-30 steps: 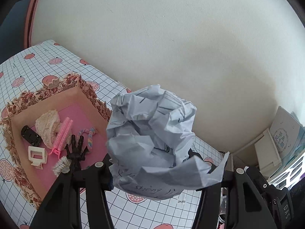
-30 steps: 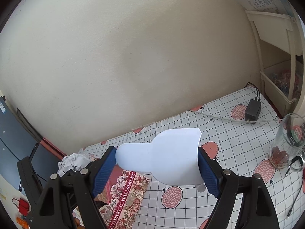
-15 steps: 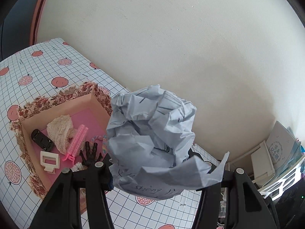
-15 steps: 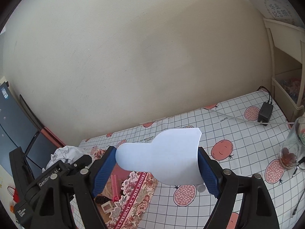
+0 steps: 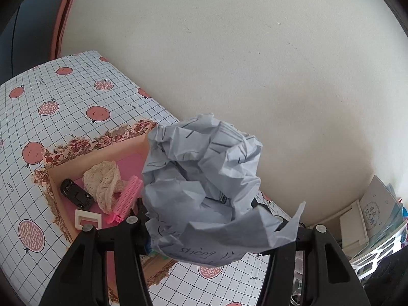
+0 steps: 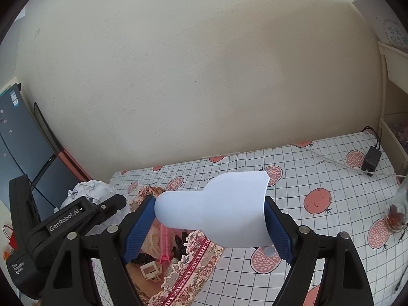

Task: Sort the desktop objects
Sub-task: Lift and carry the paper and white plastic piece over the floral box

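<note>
Left tongs [image 5: 204,232]: clamped on a paper ball [image 5: 204,183].
Right tongs [image 6: 210,225]: clamped on a white scoop [image 6: 216,211].
Box [image 5: 84,153]: seen at 9 o'clock of the ball.

My left tongs [image 5: 204,232] carry a paper ball [image 5: 204,186] that blocks my view ahead. The box [image 5: 76,153] below is open-topped but partly filled. To the right, the table [image 6: 318,178] lies free up to the adapter [image 6: 371,156] and glass [image 6: 397,209].

Your bench [image 6: 306,178], under a pomegranate-print grid cloth, carries the floral box [image 5: 76,148], a black adapter [image 6: 371,156] and a glass [image 6: 397,211].
</note>
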Tool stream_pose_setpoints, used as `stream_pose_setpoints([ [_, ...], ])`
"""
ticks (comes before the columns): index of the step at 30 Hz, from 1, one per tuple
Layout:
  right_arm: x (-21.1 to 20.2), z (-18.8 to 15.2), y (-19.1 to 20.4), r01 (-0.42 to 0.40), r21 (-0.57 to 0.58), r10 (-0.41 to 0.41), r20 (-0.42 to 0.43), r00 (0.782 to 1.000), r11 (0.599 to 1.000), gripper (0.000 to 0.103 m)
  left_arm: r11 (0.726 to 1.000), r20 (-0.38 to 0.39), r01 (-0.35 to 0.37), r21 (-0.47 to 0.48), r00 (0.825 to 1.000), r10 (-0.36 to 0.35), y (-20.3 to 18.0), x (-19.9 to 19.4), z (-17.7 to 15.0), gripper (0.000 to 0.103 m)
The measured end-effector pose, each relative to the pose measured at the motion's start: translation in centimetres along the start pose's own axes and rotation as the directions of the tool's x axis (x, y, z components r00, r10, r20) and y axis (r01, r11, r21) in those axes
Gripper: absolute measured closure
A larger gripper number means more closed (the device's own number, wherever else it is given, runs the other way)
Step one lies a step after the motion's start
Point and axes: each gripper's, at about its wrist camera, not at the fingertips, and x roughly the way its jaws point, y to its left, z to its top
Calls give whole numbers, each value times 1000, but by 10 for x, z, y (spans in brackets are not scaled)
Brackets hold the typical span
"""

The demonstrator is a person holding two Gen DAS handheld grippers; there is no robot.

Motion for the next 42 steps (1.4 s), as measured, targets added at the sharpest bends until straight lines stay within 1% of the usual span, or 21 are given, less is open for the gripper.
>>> stream_pose_setpoints([
  [8,7,-9,25,-58,-46,57,-7,998,997,18,999,18,-53,-10,998,53,16,-4,8,45],
  [14,20,-18,39,-99,-71,96,-38,995,993,18,997,25,-67,-41,997,68,31,-7,14,45],
  [17,25,-21,46,-105,-88,101,-48,994,991,18,995,33,-81,-51,996,83,36,-8,16,45],
  [23,34,-29,57,-117,-113,109,-77,991,987,18,993,22,-91,-71,995,93,48,-3,19,45],
  [29,48,-34,59,-123,-131,109,-110,988,984,18,984,-14,-138,-108,990,138,67,11,18,45],
  [32,55,-40,65,-127,-135,109,-133,985,983,18,972,-32,-185,-146,983,182,79,19,16,45],
  [37,69,-49,67,-120,-138,97,-165,981,983,18,960,-80,-237,-147,971,227,94,34,13,45],
  [42,76,-53,69,-124,-135,98,-186,978,983,18,957,-117,-254,-137,964,239,100,44,10,45],
])
